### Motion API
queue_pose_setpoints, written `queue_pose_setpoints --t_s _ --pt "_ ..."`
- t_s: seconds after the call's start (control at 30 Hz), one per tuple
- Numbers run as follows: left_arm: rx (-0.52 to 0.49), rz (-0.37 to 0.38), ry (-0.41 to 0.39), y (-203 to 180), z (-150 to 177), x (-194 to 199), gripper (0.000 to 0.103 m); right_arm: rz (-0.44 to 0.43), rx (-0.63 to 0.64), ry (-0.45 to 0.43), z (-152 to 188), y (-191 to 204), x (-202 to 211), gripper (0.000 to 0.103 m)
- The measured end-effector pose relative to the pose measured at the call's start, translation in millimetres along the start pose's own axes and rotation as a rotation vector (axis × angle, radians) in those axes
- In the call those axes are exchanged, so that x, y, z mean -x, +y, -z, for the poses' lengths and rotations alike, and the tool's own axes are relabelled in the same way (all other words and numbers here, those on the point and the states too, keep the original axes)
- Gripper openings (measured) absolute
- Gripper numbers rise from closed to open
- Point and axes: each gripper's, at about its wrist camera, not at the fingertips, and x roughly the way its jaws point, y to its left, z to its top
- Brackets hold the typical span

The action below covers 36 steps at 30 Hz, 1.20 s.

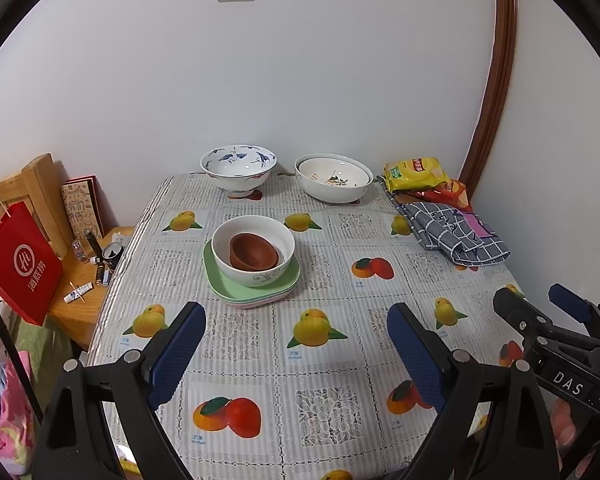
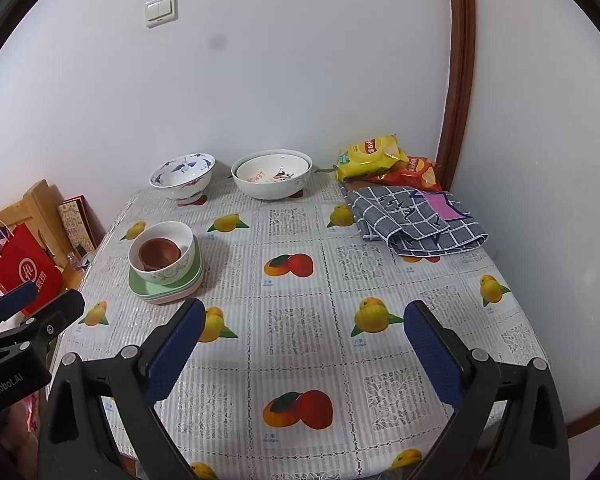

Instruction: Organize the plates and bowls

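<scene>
A table covered by a fruit-printed tablecloth (image 1: 324, 320) (image 2: 300, 292) is seen from both wrist cameras. The left gripper (image 1: 296, 354) is held above the near edge with its blue-padded jaws spread wide and nothing between them; the right gripper (image 2: 304, 354) is held likewise, wide and empty. In the left view the right gripper is also seen from the side at the right edge (image 1: 540, 308); in the right view the left gripper appears at the left edge (image 2: 40, 304).

Toward the left of the table a stack of square plates (image 1: 220, 284) (image 2: 138, 286) is placed, the topmost green. On it a white bowl (image 1: 253, 250) (image 2: 162, 250) is set, and brown bowls (image 1: 254, 251) (image 2: 159, 254) are nested inside it; two rims are made out in the left view, only one clearly in the right. At the far edge, a blue-patterned bowl (image 1: 238, 170) (image 2: 182, 176) stands to the left of a pair of nested white bowls (image 1: 334, 178) (image 2: 272, 174). Orange lettering inside the inner bowl is shown only by the right view.

At the far right corner a yellow snack bag (image 1: 416, 172) (image 2: 370, 156) lies on a red one (image 1: 452, 192) (image 2: 414, 172), with a folded checked cloth (image 1: 456, 236) (image 2: 416, 220) just in front. Beside the table, a red paper bag (image 1: 20, 264) (image 2: 24, 272) is seen in both views; the small bottles and tubes (image 1: 96, 264) on the wooden side table (image 1: 80, 312) are shown clearly only by the left view.
</scene>
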Motion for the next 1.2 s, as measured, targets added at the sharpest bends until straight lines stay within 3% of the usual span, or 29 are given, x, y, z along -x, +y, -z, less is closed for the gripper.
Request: queue_pose_setpoints --t_s 1.2 --pt "-0.001 -0.010 -0.001 3.7 -1.9 1.0 0.092 -0.010 -0.014 -0.012 -4.5 -1.3 4.7 0.098"
